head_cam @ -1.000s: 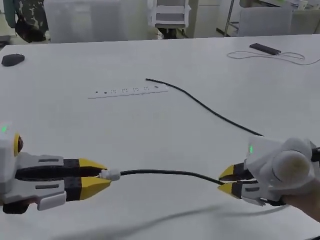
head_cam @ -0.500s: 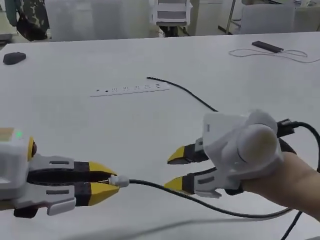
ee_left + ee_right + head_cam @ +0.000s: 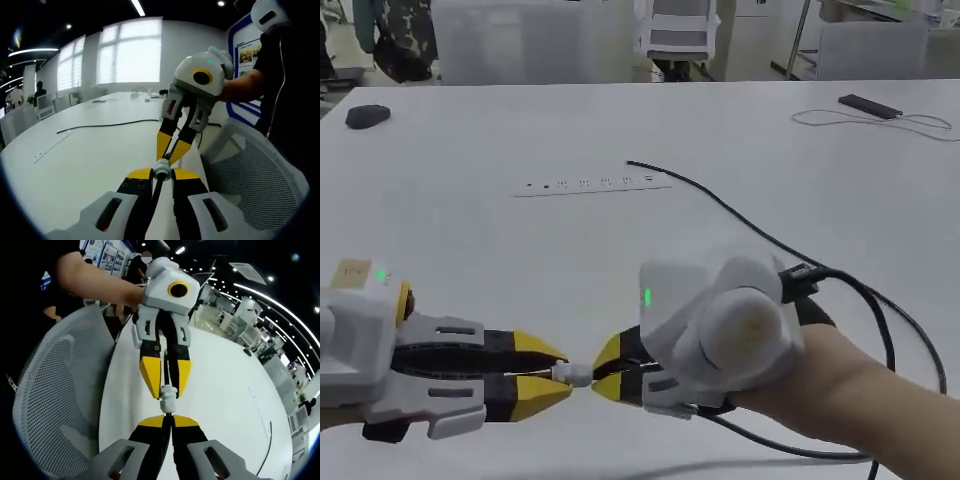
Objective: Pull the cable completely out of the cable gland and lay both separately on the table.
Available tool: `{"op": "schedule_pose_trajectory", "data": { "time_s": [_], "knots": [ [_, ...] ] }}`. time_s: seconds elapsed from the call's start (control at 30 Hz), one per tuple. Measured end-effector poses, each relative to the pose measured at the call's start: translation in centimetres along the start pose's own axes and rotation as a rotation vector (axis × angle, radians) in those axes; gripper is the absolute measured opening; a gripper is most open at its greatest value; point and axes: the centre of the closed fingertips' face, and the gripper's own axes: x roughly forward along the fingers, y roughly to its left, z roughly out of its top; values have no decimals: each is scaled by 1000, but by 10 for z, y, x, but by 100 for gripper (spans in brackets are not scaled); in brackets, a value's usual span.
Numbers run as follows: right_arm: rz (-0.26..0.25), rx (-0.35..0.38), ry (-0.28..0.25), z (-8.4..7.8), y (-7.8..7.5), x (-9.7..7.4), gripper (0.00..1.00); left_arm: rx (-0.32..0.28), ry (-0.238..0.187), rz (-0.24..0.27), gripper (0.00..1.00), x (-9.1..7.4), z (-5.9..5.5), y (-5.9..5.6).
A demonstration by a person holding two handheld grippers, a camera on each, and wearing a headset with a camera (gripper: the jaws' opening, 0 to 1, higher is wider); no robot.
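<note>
The white cable gland (image 3: 572, 375) sits between the yellow tips of my left gripper (image 3: 560, 372), which is shut on it a little above the table. The black cable (image 3: 740, 220) leaves the gland to the right. My right gripper (image 3: 603, 372) is shut on the cable right beside the gland, tip to tip with the left one. In the left gripper view the gland (image 3: 161, 170) rests in my left gripper (image 3: 162, 173). In the right gripper view my right gripper (image 3: 168, 419) pinches the cable just below the gland (image 3: 168, 392). Further on, the cable loops under the person's arm and runs across the table.
A white power strip (image 3: 588, 183) lies mid-table near the cable's free end (image 3: 632, 164). A dark mouse (image 3: 368, 116) sits far left, a phone with a thin white lead (image 3: 875, 106) far right. Chairs stand behind the table; a mesh chair (image 3: 55, 385) is near the person.
My right gripper let go of the cable far to the right, moved left along it while open, and now is shut on it beside the gland. The left gripper kept its hold.
</note>
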Motion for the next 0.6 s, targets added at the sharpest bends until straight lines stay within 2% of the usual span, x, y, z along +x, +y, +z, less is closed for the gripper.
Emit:
{"op": "schedule_pose_trajectory", "data": {
  "time_s": [0.1, 0.2, 0.27, 0.37, 0.47, 0.6],
  "knots": [
    [-1, 12, -14, 1, -1, -4, 0, -4, -11, -3, 14, -1, 2, -1],
    [-24, 16, -3, -4, -3, -10, 0, 4, -21, -1, 14, -1, 6, 0],
    [-41, 27, 5, -11, -6, -17, 0, 24, -29, 3, 14, -2, 10, 0],
    [-73, 81, 10, -24, -12, -32, 0, 28, -42, 3, 14, -3, 14, 1],
    [-108, 98, 20, -35, -17, -44, 0, 20, -58, 6, 14, -4, 18, 3],
    [-158, 159, 37, -55, -23, -54, 0, 17, -57, 10, 14, -4, 18, 5]
  ]
}}
